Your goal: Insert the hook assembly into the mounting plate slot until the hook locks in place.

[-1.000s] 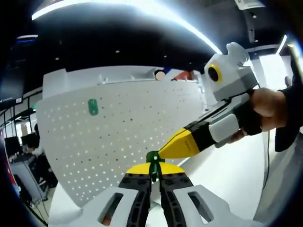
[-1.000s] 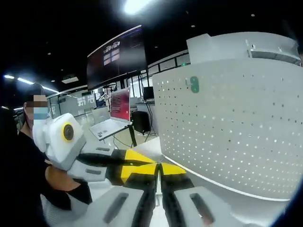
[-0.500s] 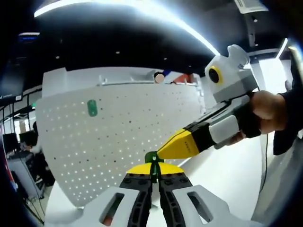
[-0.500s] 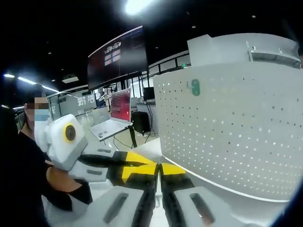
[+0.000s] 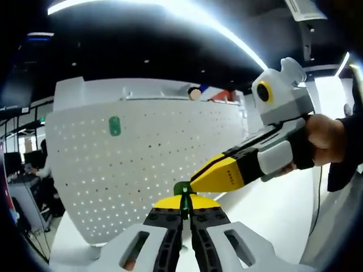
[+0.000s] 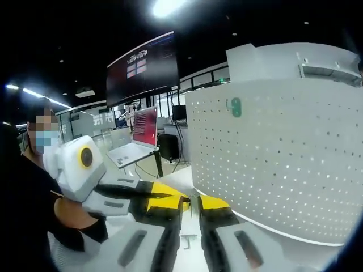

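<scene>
White tabletop [image 5: 272, 215] runs under both tools, and beyond it lies a dim office with desks and a large dark wall screen [image 6: 142, 68]. Nearest in the left gripper view, the left gripper [image 5: 182, 211] has its jaws clenched on a small green hook assembly [image 5: 182, 190], whose top pokes up between the yellow tips. The right gripper [image 5: 195, 181] reaches in from the right of that view, held by a hand [image 5: 326, 139]; its yellow tip sits just beside the green piece, though whether it touches is hard to say. In the right gripper view its own jaws stand parted with a clear gap and nothing between them, so it is released.

Farther off stands the mounting plate [image 5: 153, 158], an upright white perforated panel rising from the table. A second green hook [image 5: 114, 126] is already seated high on its face. The held hook is well apart from the panel and not yet presented to any slot.

As a judgement, the hook looks like light, rigid plastic, small enough to twist in the grip; holding it low on its body leaves the insertion end free, and a firm square push should lock it
</scene>
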Available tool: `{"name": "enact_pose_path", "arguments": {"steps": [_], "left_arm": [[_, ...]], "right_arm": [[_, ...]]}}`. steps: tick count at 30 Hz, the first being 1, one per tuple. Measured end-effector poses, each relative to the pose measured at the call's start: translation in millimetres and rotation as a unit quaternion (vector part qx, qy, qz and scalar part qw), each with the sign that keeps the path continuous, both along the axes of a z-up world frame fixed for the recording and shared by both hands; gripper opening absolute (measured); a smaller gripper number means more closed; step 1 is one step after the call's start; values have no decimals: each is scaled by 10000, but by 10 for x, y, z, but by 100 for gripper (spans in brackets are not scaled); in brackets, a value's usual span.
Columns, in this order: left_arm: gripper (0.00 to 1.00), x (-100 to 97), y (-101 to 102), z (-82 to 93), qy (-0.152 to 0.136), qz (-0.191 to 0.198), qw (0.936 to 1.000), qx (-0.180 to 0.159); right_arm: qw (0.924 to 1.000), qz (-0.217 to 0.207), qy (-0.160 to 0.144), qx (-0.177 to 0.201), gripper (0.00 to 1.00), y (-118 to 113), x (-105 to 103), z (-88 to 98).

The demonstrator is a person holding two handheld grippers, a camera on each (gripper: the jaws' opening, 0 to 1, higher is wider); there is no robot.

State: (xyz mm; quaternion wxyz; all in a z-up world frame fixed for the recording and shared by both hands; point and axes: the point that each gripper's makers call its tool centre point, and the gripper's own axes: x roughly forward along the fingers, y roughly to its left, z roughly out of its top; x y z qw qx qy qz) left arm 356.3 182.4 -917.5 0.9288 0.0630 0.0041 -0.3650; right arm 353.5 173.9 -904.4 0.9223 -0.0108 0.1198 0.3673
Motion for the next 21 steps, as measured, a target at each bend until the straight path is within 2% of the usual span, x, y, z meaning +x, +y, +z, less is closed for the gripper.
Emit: {"name": "enact_pose_path", "arguments": {"steps": [4, 8, 12, 15, 18, 21], "left_arm": [[3, 10, 16, -3, 20, 39, 10000, -23], [3, 22, 38, -7, 33, 85, 10000, -41], [3, 27, 47, -11, 57, 102, 9999, -73], [3, 30, 50, -8, 54, 114, 9999, -80], [3, 34, 52, -10, 66, 122, 9999, -92], [3, 39, 57, -15, 69, 140, 9998, -92]], "right_arm": [[10000, 60, -64, -5, 17, 5, -22, 13], [9995, 50, -293, -125, 22, -13, -53, 31], [9959, -149, -836, -318, 24, -91, -60, 109], [9904, -333, -1269, -433, 27, -161, -98, 157], [9893, -423, -1347, -376, 27, -214, -167, 126], [9892, -521, -1360, -159, 29, -263, -238, 101]]}}
